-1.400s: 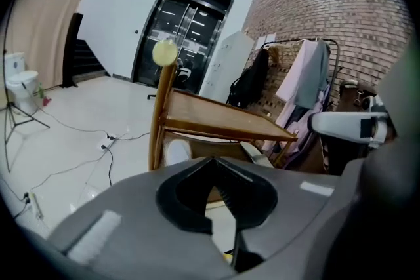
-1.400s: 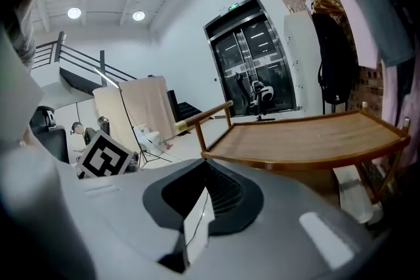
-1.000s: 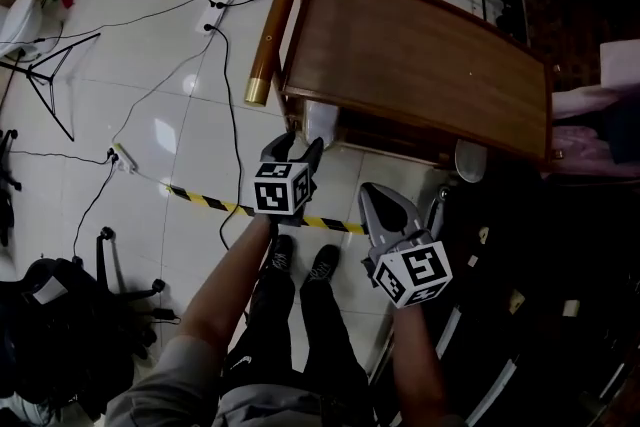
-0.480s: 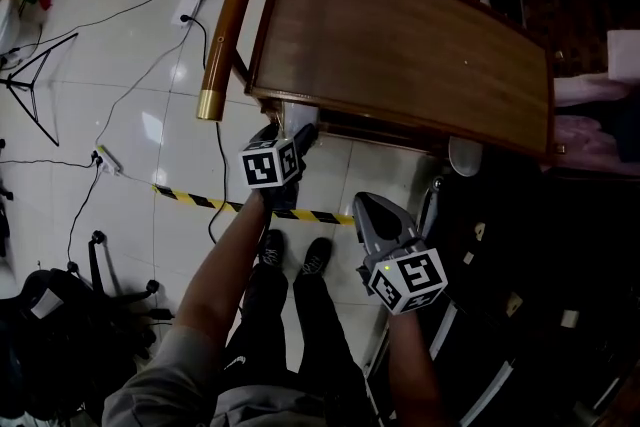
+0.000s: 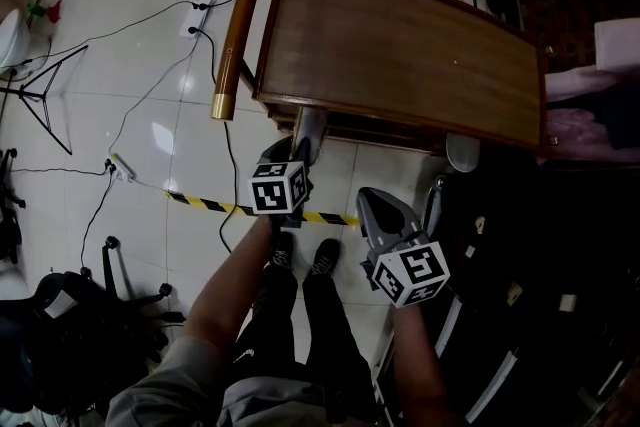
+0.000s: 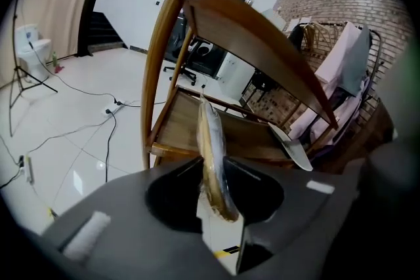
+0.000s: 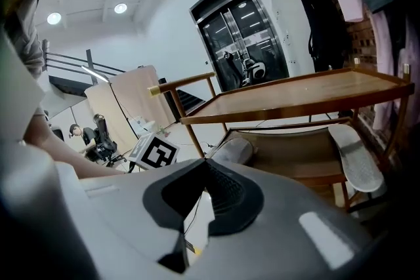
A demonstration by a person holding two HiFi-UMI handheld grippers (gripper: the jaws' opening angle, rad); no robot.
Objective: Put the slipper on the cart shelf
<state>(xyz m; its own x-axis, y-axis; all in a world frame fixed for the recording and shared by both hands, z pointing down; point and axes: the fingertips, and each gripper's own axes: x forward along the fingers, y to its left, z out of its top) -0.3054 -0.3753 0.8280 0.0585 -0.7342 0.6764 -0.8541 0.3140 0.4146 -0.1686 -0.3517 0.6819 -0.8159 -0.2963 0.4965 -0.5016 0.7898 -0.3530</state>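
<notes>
A pale slipper sticks out from my left gripper at the near-left corner of the wooden cart, partly under its top board. In the left gripper view the slipper stands on edge between the jaws of the left gripper, which have just been closing and now pinch it, above the lower shelf. A second slipper lies at that shelf's right end. My right gripper hangs nearer and to the right, jaws together and holding nothing.
Black cables and a power strip trail over the white tile floor left of the cart. Yellow-black tape runs under my left arm. A tripod and a dark chair stand at left; pink cloth and dark racks at right.
The left gripper pushed in toward the cart's corner with the slipper, then drew back a little. The right gripper has hardly shifted.
</notes>
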